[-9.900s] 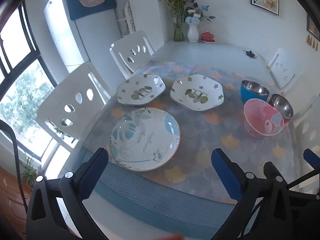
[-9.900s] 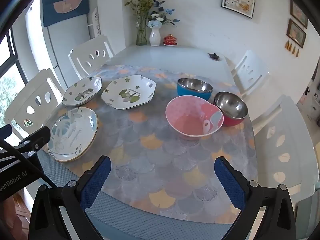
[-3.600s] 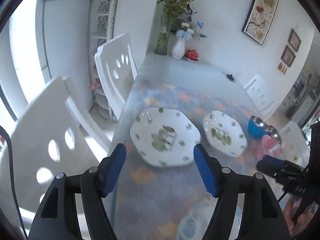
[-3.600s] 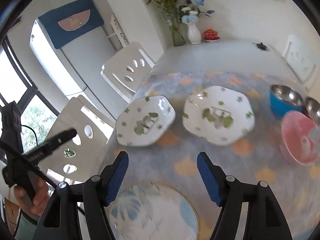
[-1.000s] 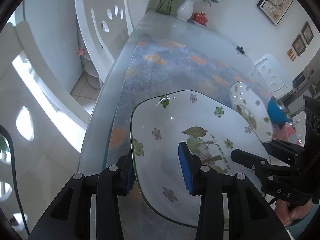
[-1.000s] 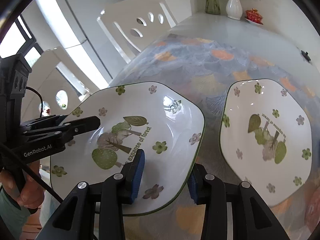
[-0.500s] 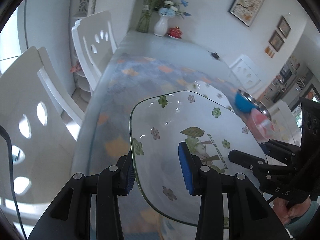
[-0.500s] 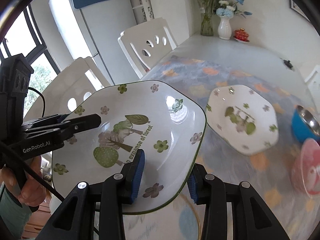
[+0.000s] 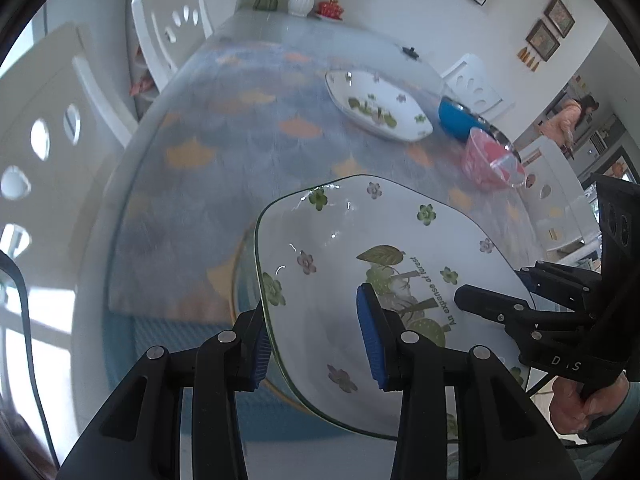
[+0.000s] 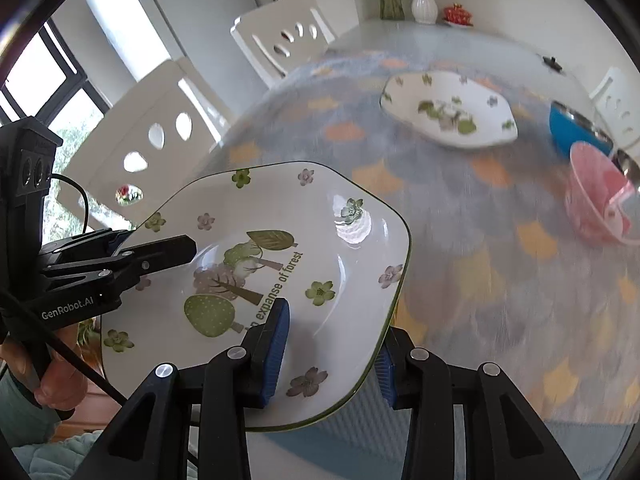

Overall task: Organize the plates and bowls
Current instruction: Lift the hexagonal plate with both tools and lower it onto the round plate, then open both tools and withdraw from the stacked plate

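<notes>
You have the flowered plate [image 9: 384, 280] off the table [image 9: 224, 168], carried between both tools. It is an angular white dish with a thin green rim, small flowers scattered round the edge, and trees with the words "expanse of forest" printed in the middle. It hangs roughly level above the near end of the table.

Your left gripper [image 9: 318, 340] is clamped over the plate's left edge: one blue pad lies on the inner face, the other sits under the rim. Your right gripper [image 10: 330, 354] bites the opposite edge the same way, one pad on the printed face and the other beneath the rim. Each tool shows in the other's camera, reaching in over the far side of the plate, with your hand [image 10: 52, 372] wrapped round the left handle.

Under the held plate, in the left view, a gold-rimmed round plate [image 9: 240, 280] peeks out on the table, mostly covered.

Further up the table a second flowered plate [image 10: 448, 110] of the same pattern lies flat on the patterned tablecloth [image 10: 460, 240]. To its right stand a blue bowl [image 10: 576, 132] with a metal inside and, nearer you, a pink bowl [image 10: 596, 196]; the two are just beside each other.

White chairs [image 10: 160, 136] line the left side of the table. At the far end a white vase [image 10: 424, 8] of flowers and a small red pot [image 10: 456, 14] sit by the wall.
</notes>
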The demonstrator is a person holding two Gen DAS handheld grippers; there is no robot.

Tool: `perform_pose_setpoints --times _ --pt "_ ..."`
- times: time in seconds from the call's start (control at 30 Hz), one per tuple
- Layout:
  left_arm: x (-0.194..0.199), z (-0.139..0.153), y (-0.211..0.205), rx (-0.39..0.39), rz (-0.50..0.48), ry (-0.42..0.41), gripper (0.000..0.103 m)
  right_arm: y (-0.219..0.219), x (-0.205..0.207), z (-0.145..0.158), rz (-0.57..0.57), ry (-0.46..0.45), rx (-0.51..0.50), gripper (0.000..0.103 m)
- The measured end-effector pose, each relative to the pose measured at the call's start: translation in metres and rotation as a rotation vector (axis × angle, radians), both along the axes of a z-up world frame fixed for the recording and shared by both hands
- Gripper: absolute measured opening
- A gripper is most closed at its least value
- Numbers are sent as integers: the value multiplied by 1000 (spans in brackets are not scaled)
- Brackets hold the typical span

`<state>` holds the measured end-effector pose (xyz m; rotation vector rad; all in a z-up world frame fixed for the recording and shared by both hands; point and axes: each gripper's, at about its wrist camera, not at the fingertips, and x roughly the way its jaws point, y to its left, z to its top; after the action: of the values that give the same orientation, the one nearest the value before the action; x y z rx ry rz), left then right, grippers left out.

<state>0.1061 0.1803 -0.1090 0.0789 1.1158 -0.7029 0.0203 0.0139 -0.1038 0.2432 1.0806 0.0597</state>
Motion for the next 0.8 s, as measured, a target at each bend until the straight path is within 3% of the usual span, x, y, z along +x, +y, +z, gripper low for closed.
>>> perform_pose_setpoints --times 0.5,0.8 --pt "-4 -25 6 30 25 10 36 7 2 -35 -41 77 -1 38" --pt "6 -32 9 40 30 37 35 -1 14 -34 -133 73 -33 39"
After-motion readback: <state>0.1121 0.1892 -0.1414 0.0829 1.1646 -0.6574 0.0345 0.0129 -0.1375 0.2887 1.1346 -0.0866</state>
